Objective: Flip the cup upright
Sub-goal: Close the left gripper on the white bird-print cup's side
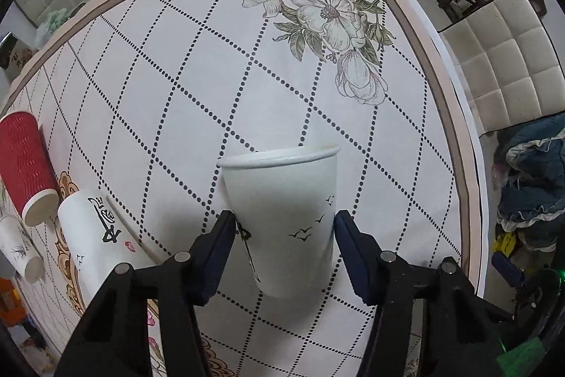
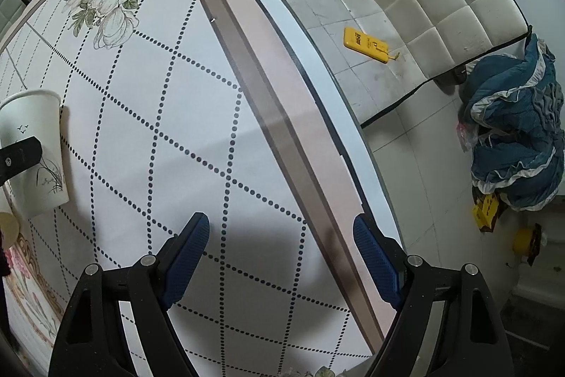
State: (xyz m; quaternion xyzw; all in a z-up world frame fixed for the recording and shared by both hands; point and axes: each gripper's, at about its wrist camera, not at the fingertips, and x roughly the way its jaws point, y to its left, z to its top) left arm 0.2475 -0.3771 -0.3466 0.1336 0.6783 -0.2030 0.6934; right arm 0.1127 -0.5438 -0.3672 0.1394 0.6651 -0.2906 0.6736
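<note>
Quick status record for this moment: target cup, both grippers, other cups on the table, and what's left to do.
target cup: white paper cup with birds, rim up, slightly tilted
left gripper: fingers at both sides of the cup; contact on its right side unclear
right gripper: open, empty, over the tablecloth near the table edge
other cups: red ribbed cup and two more white cups lying on their sides, far left
remaining: release and back away
</note>
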